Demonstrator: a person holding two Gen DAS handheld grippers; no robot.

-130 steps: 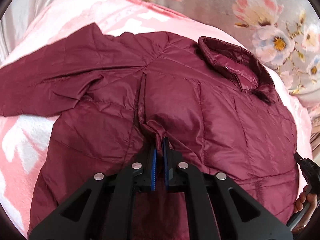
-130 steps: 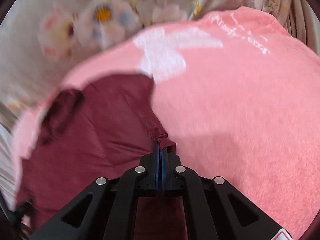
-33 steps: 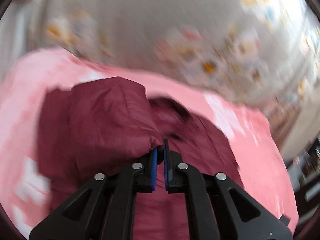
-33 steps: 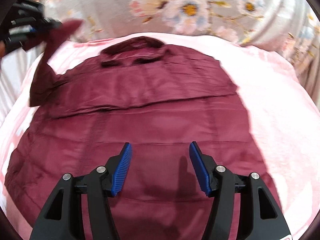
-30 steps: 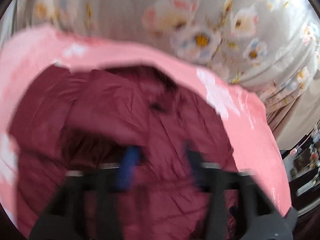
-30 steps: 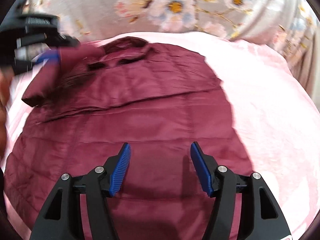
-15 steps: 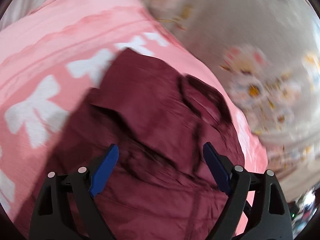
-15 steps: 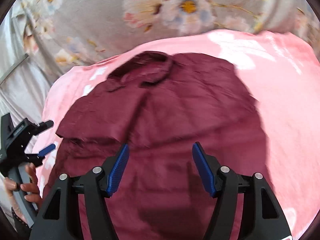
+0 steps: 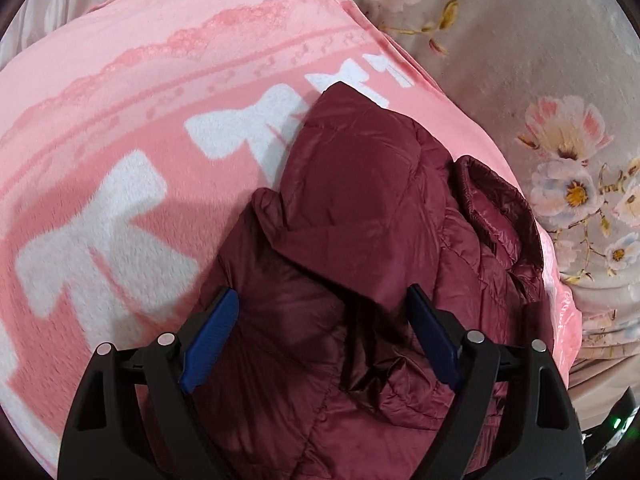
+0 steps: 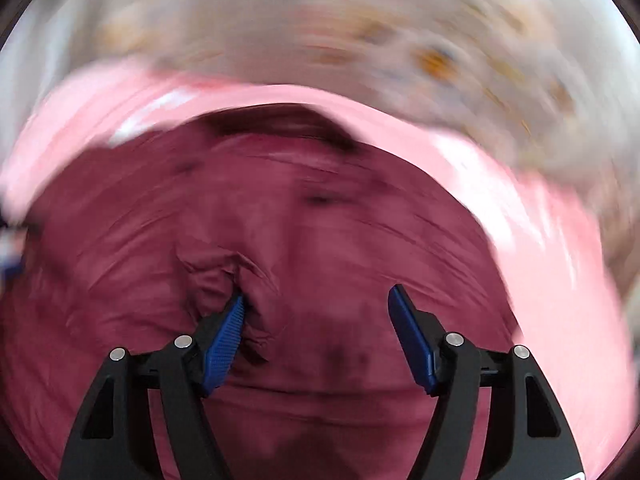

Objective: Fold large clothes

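A maroon quilted jacket [image 9: 352,248] lies on a pink blanket [image 9: 120,128], with its sleeve folded over the body and its collar [image 9: 500,208] at the right. My left gripper [image 9: 322,316] is open and empty, just above the jacket's folded part. In the blurred right wrist view the jacket [image 10: 340,220] fills the middle. My right gripper [image 10: 316,312] is open, low over the fabric. Its left fingertip [image 10: 234,316] presses into a wrinkled bunch of fabric.
The pink blanket has white bow prints [image 9: 96,240] and covers a bed. A grey floral sheet [image 9: 560,140] lies beyond it on the right. Blanket [image 10: 560,260] shows to the right of the jacket in the right wrist view.
My left gripper let go of the sleeve, which now lies folded over the jacket, and has opened wide. My right gripper has dropped onto the fabric and is moving fast.
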